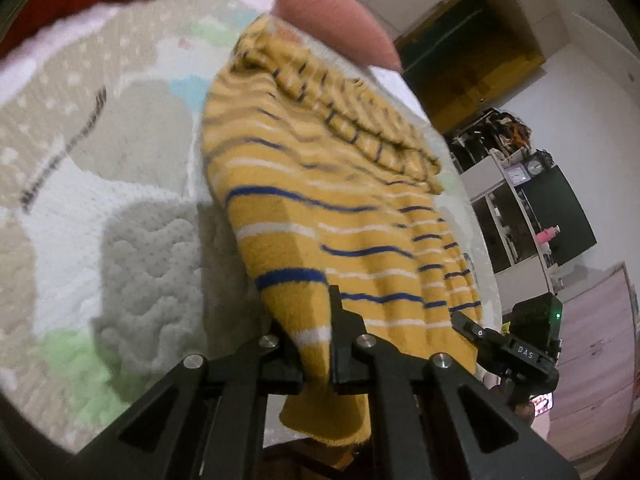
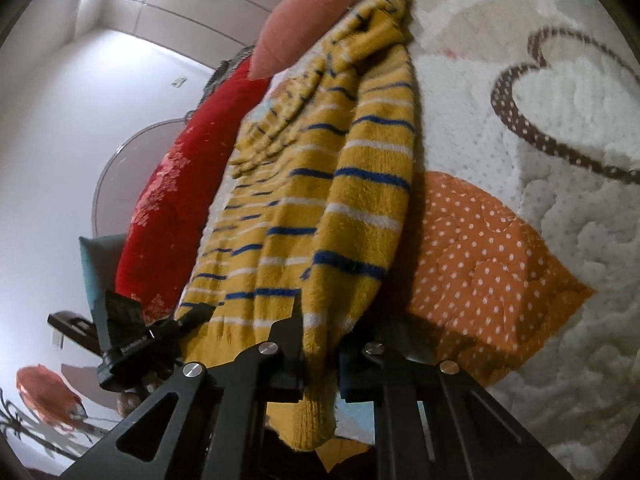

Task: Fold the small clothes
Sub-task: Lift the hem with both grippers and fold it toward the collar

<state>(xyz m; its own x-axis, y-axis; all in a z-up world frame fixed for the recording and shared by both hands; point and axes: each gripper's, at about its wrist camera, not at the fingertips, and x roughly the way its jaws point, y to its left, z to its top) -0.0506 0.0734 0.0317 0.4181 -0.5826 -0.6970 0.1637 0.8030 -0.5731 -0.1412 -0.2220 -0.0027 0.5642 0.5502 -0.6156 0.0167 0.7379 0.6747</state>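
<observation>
Left wrist view: mustard-yellow fuzzy knit garment with blue and white stripes [image 1: 320,216], clamped at one hem corner by left hand-held gripper [image 1: 316,344], jaws closed tight on the cloth, a short tail hanging below. Right wrist view: same garment [image 2: 320,200], opposite hem corner clamped likewise by right hand-held gripper [image 2: 320,352], jaws closed on fabric. Hem lifted, far end with ribbed part resting on quilted white bedspread with dotted orange and brown patches [image 2: 560,240], on the bed. Two-corner hold judged to keep the hem spread and taut, ready for carrying over toward the far end as a fold. Each gripper visible at the edge of the other's view, near together. Salmon-pink cushion [image 2: 296,24] beyond garment's far end; red plush blanket [image 2: 176,200] alongside. Frames slightly blurred.
</observation>
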